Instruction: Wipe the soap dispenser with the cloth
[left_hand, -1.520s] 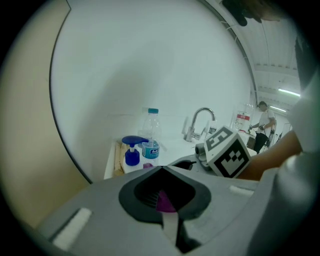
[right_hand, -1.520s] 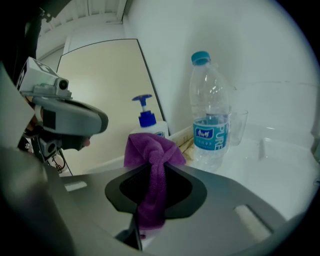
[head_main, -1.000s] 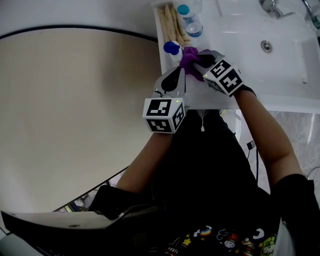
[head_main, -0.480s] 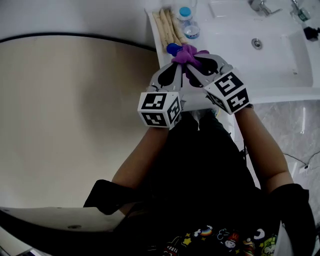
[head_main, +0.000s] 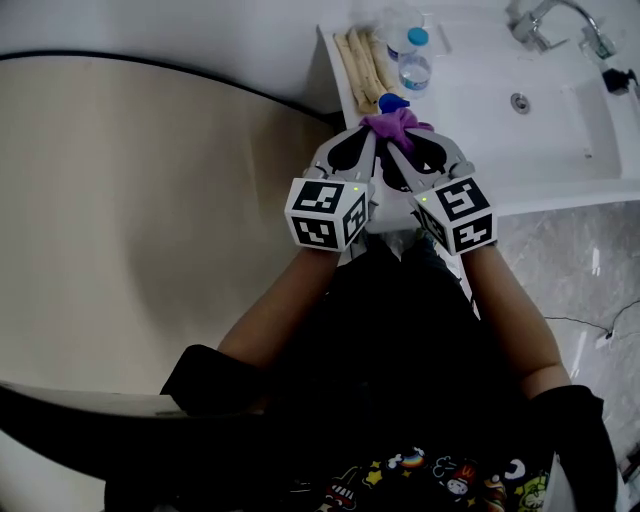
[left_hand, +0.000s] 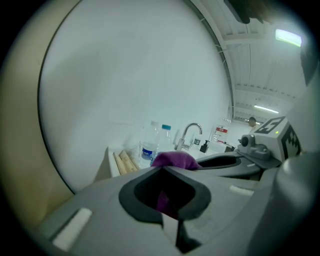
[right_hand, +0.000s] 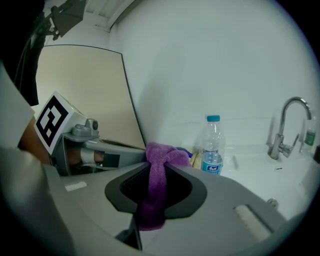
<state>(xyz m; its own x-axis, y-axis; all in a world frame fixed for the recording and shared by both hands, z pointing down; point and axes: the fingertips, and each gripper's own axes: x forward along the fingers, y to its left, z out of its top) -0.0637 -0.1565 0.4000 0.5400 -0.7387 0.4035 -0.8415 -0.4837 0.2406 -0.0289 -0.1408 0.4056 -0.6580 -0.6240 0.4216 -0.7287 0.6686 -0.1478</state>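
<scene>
From the head view, the left gripper (head_main: 366, 145) and right gripper (head_main: 408, 150) meet at the sink's (head_main: 560, 150) edge. The purple cloth (head_main: 396, 124) is bunched at their tips. The soap dispenser's (head_main: 392, 102) blue top pokes out just past it.

In the left gripper view, the jaws are squeezed together on the cloth (left_hand: 174, 159).

In the right gripper view, the jaws pinch the cloth (right_hand: 154, 187) too, and a strip hangs down between them.

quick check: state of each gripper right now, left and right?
Left gripper: closed on the purple cloth.
Right gripper: closed on the same purple cloth, which hangs down between its jaws.
</scene>
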